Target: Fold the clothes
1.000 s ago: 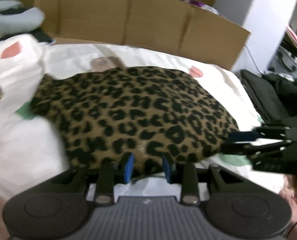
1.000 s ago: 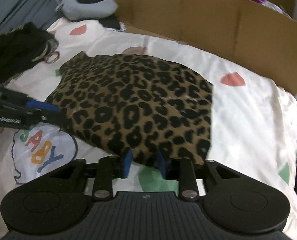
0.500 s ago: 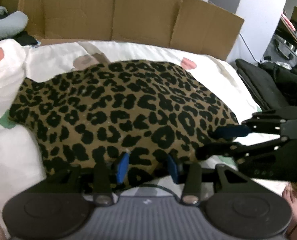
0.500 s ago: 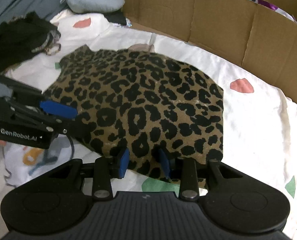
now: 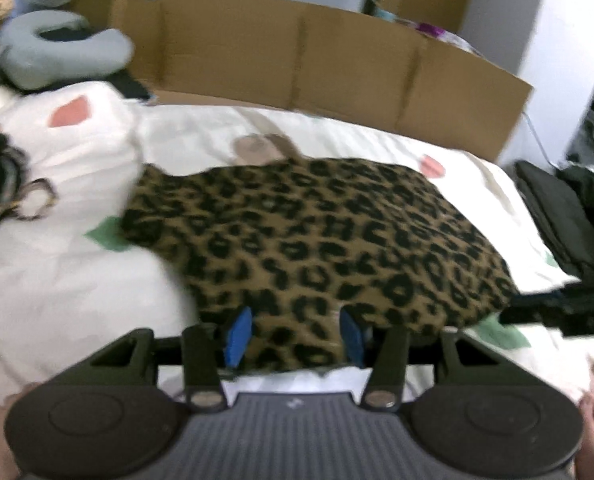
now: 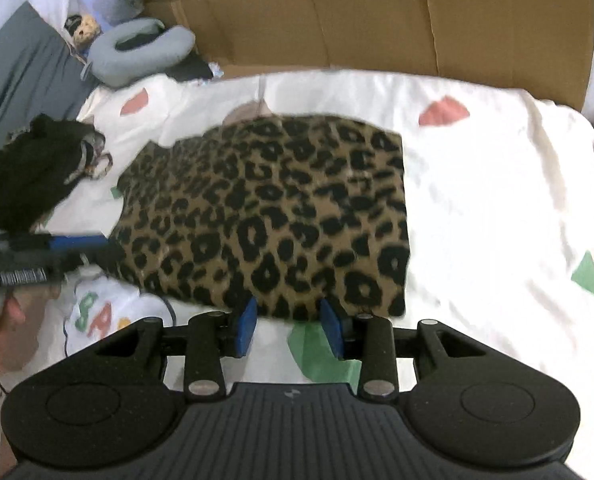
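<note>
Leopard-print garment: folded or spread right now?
Folded. The leopard-print garment lies flat on the white sheet as a compact block with straight right and near edges; no sleeves or collar show. Fold count: cannot tell.

Garment (image 6: 265, 208) on bedsheet (image 6: 497, 200), before cardboard (image 6: 377, 12)

On the white sheet (image 6: 497, 208), colourful printed letters (image 6: 97, 314) stood partly in view: a green "B" and a red "A", the rest hidden. A white label (image 6: 23, 277) on the left gripper (image 6: 77, 246) was too blurred to read.
</note>
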Demonstrator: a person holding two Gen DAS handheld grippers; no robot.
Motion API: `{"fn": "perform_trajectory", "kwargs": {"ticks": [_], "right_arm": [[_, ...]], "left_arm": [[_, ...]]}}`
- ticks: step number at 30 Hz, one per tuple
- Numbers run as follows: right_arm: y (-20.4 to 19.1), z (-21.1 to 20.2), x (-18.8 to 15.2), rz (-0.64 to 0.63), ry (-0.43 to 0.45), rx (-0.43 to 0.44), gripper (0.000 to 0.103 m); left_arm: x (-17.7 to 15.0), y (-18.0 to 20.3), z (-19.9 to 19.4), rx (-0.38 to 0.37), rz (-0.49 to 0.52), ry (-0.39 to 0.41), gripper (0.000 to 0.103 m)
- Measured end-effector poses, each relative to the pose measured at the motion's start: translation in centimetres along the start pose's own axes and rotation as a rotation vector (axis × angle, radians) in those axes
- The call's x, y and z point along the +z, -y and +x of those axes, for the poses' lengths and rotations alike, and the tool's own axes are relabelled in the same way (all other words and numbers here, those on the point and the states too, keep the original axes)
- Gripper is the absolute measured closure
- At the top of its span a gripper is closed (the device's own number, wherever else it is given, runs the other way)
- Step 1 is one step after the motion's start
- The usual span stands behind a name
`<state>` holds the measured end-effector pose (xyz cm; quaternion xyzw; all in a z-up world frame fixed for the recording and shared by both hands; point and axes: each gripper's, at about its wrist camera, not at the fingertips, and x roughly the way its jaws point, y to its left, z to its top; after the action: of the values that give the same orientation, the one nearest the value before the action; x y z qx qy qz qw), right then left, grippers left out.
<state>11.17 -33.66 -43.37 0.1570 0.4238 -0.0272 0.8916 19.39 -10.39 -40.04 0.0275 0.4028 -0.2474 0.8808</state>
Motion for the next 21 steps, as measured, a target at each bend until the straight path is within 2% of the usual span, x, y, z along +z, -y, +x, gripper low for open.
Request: {"fn": "perform_trajectory", "kwargs": {"ticks": [4, 6, 7, 15, 21], "right_arm": [[1.7, 0.0, -0.5, 0.101, -0.018, 0.000, 0.044], [2.7, 0.0, -0.5, 0.169, -0.024, 0.006, 0.032], [3.1, 0.0, -0.5, 0.192, -0.025, 0.006, 0.030], [5.1, -0.6, 0.5, 0.367, 0.008, 0.033, 0.028], [6.6, 1.6, -0.2, 0.520, -0.010, 0.037, 0.029]], "left_arm": [[0.0, -1.6, 0.0, 0.033, -0.022, -0.006, 0.051], [-0.1, -2.0, 0.0, 0.042, -0.023, -0.010, 0.051], [-0.2, -2.2, 0.1, 0.047, -0.025, -0.013, 0.051], [-1.2, -3.9, 0.4, 0.065, -0.085, -0.045, 0.051], [-1.5, -5.5, 0.4, 0.091, -0.116, -0.061, 0.051]]}}
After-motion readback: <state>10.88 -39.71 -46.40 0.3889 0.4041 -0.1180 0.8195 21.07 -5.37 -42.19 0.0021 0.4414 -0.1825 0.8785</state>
